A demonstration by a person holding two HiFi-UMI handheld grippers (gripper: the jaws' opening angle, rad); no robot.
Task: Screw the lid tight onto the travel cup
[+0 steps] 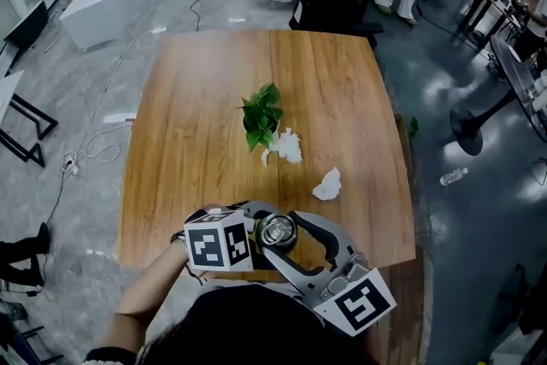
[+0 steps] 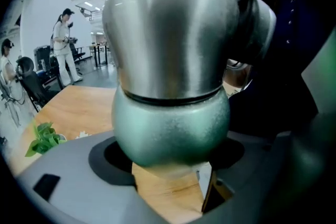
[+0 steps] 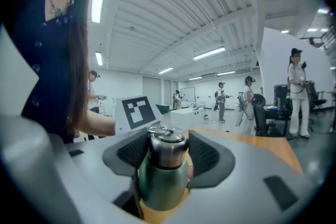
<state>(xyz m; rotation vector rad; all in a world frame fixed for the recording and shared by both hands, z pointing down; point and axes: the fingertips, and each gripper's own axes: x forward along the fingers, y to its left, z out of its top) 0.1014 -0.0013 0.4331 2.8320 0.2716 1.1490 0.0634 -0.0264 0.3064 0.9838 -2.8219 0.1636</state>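
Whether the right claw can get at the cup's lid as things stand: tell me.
Probably yes. The lid stands between the pads of the right claw, nothing in the way; the left claw grips the travel cup below. Whether the pads press yet is unclear.

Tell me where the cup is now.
Head view: bottom centre, by the table's near edge, the cup is clamped in the left gripper, its lid in the right gripper's jaws.

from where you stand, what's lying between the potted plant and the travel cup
A crumpled white tissue beside the potted plant, then bare wood up to the travel cup; a second tissue lies off to the right. Head view.
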